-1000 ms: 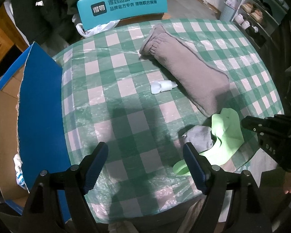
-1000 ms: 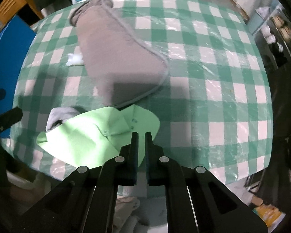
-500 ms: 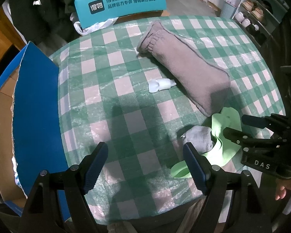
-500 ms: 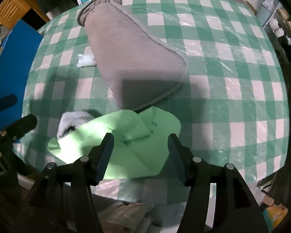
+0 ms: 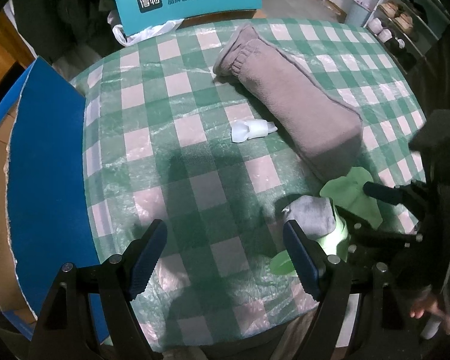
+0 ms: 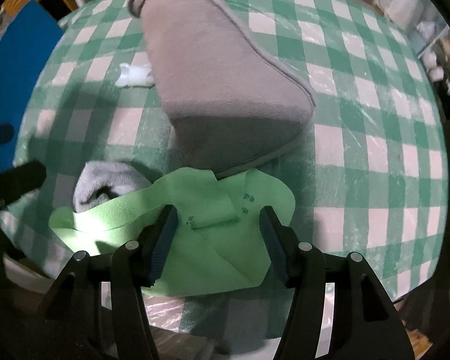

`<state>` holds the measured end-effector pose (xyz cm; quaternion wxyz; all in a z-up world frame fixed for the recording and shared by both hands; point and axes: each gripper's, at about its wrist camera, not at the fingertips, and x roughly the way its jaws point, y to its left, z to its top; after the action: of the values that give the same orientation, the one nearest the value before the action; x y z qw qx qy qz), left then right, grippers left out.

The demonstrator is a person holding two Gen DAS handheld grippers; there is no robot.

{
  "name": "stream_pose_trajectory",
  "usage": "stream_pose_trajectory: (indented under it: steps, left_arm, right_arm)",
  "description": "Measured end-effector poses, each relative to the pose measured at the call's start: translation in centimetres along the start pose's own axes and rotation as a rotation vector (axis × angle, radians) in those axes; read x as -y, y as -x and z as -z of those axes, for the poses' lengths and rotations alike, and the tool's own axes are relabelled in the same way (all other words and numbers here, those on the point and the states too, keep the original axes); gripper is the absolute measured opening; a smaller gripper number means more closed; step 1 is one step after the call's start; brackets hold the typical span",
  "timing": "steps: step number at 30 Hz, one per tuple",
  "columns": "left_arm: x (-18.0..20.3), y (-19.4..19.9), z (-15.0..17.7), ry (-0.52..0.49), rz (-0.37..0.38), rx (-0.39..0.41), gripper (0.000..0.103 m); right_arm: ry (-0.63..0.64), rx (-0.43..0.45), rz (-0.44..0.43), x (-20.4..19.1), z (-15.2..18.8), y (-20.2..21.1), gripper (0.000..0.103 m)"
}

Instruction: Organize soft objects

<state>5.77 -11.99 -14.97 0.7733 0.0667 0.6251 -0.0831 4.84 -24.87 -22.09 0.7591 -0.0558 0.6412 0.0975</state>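
The right gripper (image 6: 217,234) points down with its blue-padded fingers (image 6: 165,234) parted on either side of a light green, thin folded cloth (image 6: 213,252); its jaws have just been closing a little after swinging wide, yet the pads do not press the fabric, so nothing is grasped. The step in hand looks like the approach to picking up this cloth, and the next move probably calls for lowering onto its raised central fold and pinching there. A small crumpled grey sock (image 6: 105,183) lies touching the cloth's left side, partly under it, and could be dragged along. The long grey fleece cushion (image 6: 222,90) lies just beyond, its end touching the cloth's far edge. The cloth overhangs the near rim of the round green-and-white checked table (image 6: 375,150), so a slip could send it off. The left gripper (image 5: 225,255) hangs released above bare checks, beside the blue cardboard flap (image 5: 45,165), with open room around the small white plastic piece (image 5: 250,130).
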Motion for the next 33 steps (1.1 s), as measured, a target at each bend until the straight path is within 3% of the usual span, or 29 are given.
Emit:
stream_pose_trajectory:
  steps: [1,5,6,7,12,20,33]
  left_arm:
    - [0.0,-0.2,-0.1,0.003,0.002,-0.004,0.081]
    - [0.1,-0.5,-0.4,0.003,0.01,-0.008,0.081]
    - [0.1,-0.6,-0.5,0.003,0.012,-0.006,0.081]
    - [0.1,-0.5,-0.6,0.006,0.017,-0.003,0.081]
    - [0.3,-0.5,-0.8,0.014,0.023,-0.001,0.081]
    - [1.5,-0.3,-1.0,-0.002,0.037,-0.002,0.081]
    - [2.7,-0.7,-1.2,0.01,0.091,-0.02,0.082]
  right_arm:
    - [0.008,0.005,0.002,-0.4,0.1,0.0,0.044]
    - [0.034,0.009,-0.028,-1.3,0.0,0.0,0.026]
    - [0.036,0.005,-0.038,-1.5,-0.1,0.0,0.013]
    - [0.03,-0.002,-0.06,-1.5,-0.2,0.0,0.006]
    - [-0.008,-0.006,-0.095,0.1,0.3,0.8,0.004]
    - [-0.065,0.015,-0.071,4.5,2.5,2.7,0.004]
    - [-0.143,0.038,0.054,10.9,2.7,4.1,0.004]
